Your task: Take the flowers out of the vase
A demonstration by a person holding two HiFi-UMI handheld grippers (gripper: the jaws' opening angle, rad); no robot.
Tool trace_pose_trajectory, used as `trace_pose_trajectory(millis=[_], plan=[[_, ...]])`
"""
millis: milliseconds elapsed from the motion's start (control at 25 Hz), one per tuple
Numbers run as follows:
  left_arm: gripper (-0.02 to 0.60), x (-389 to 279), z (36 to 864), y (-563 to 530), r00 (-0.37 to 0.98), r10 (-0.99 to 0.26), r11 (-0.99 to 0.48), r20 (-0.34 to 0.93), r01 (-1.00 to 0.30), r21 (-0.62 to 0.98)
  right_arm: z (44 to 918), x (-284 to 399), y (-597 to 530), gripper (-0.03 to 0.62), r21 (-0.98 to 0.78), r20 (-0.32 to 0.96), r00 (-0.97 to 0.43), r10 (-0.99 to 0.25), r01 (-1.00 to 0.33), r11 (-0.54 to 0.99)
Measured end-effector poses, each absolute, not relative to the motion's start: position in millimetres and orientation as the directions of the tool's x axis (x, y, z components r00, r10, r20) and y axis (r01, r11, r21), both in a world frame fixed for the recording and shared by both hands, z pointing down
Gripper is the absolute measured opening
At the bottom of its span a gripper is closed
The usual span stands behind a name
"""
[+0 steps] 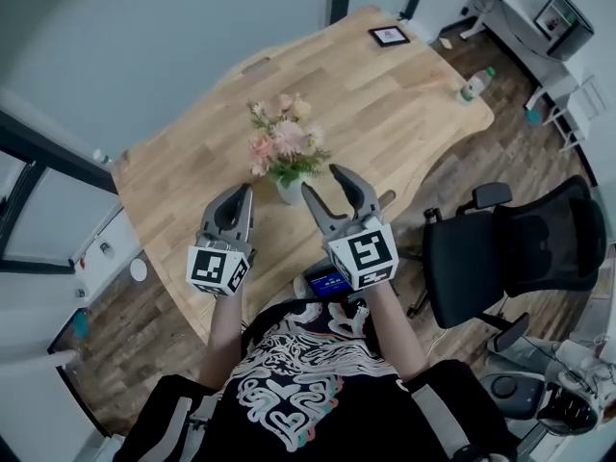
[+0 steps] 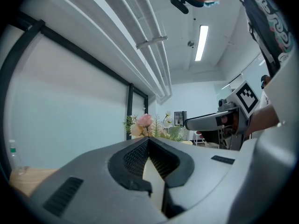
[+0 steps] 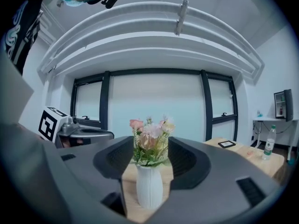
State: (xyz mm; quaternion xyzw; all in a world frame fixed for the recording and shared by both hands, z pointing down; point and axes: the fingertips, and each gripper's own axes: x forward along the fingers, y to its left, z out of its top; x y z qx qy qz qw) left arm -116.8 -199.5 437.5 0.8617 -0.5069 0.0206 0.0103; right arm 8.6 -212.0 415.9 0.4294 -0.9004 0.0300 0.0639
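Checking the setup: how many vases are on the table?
1: the vase, holding flowers, stands on the table, straight ahead of the right gripper. None seems hidden.

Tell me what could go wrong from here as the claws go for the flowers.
1. The vase stands slim and upright with nothing steadying it. The left claw is shut and apart from it, so a pull on the flowers may lift or tip the vase.
2. The open right claw frames the flower heads, with hardly any bare stem showing. Closing there may crush petals.
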Motion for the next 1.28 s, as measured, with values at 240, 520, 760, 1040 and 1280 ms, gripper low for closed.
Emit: trace_pose_trajectory(millis=[240,520,760,1040,1280], plan=[[0.002,-115,424,-211,0.501,-0.865,-0.502,0.037,-0.865,-0.021,416,0,-228,0.247,-0.016,0.180,-0.647,-0.741,-0.755,0.655],[0.002,-121,428,-226,0.483,-0.874,-0.484,0.046,-0.874,-0.023,409,-7,-245,0.296,0.040,0.189,-0.659,-0.728,-0.736,0.676],[0.002,-130,428,-238,0.464,-0.885,-0.465,0.045,-0.885,-0.023,404,-10,-258,0.353,0.058,0.212,-0.674,-0.708,-0.714,0.697],[0.002,-124,432,-249,0.478,-0.876,-0.481,0.060,-0.876,-0.032,435,-30,-278,0.353,0.025,0.288,-0.731,-0.619,-0.640,0.768],[0.002,-121,441,-255,0.502,-0.861,-0.505,0.080,-0.863,-0.026,457,-47,-281,0.353,-0.046,0.333,-0.779,-0.531,-0.576,0.816]])
